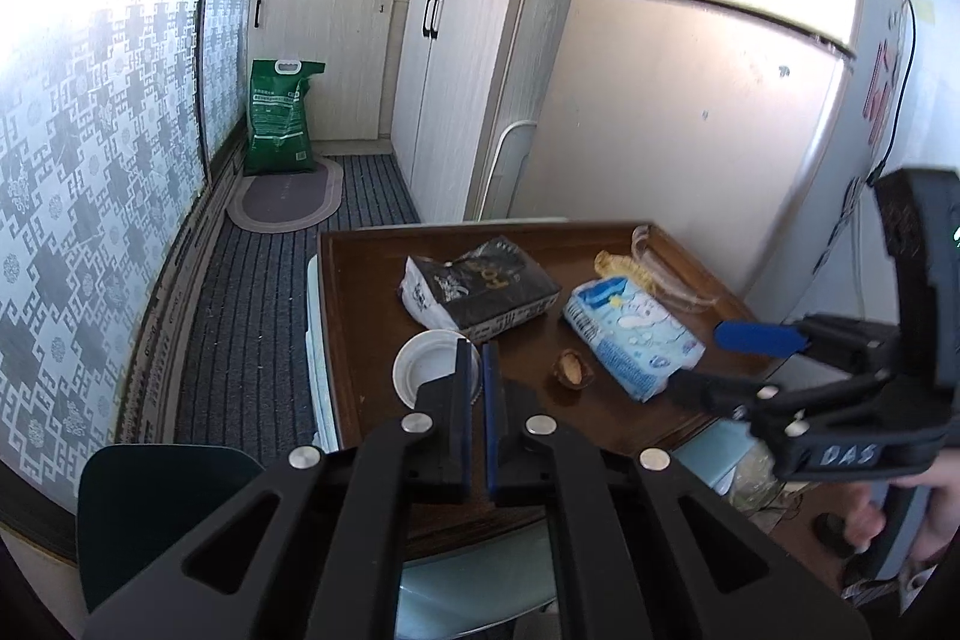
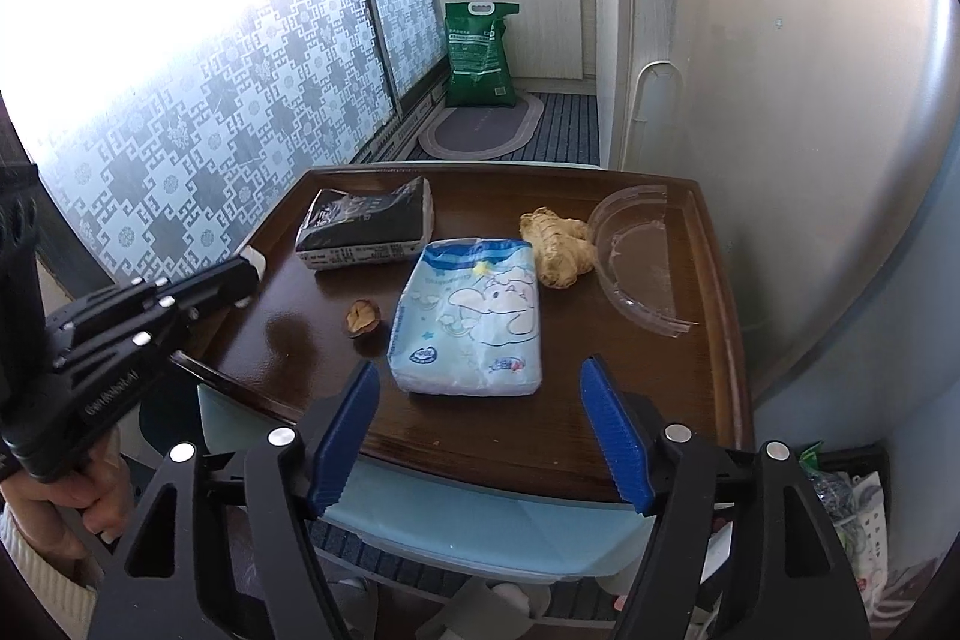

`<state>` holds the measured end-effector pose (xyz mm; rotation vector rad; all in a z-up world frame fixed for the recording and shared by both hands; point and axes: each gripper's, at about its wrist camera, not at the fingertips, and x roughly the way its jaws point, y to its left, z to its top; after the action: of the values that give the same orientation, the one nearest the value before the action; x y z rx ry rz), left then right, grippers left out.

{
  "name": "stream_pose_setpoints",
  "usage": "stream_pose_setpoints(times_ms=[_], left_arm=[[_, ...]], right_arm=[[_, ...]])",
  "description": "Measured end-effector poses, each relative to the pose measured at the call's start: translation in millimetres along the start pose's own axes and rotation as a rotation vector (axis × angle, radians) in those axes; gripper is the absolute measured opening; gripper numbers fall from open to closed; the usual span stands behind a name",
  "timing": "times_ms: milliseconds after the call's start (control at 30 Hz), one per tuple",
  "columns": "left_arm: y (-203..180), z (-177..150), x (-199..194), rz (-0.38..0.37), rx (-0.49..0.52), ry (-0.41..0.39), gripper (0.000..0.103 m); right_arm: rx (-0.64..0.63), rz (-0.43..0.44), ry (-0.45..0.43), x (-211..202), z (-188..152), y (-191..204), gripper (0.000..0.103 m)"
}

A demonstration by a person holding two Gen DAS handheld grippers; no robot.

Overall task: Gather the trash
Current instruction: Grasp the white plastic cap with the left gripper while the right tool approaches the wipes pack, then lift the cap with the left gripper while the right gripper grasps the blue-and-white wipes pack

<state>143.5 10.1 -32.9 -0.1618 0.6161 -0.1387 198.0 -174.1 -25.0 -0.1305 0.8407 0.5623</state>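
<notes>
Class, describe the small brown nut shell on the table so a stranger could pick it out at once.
Start at the dark wooden table beside the fridge. Find the light blue tissue pack near its middle. The nut shell lies just left of it, apart from it: a small, cracked brown husk, far smaller than either packet.
</notes>
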Motion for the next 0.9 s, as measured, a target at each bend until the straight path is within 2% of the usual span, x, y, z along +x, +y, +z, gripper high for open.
stream_pose_setpoints(times_ms=[233, 600, 900], left_arm=[[5.6, 3.4, -10.0, -0.032, -0.027, -0.031, 0.004], [23.6, 4.0, -36.5, -0.049, -0.059, -0.113, 0.004], [37.1, 5.5, -58.8, -0.061, -0.077, -0.178, 0.004]], right_arm=[[-0.016, -0.023, 0.012, 11.4, 0.3, 10.6, 0.075], [-0.008, -0.106, 0.012, 27.7, 4.4, 15.6, 0.075], [0.006, -0.129, -0.01, 33.1, 6.7, 17.0, 0.073]])
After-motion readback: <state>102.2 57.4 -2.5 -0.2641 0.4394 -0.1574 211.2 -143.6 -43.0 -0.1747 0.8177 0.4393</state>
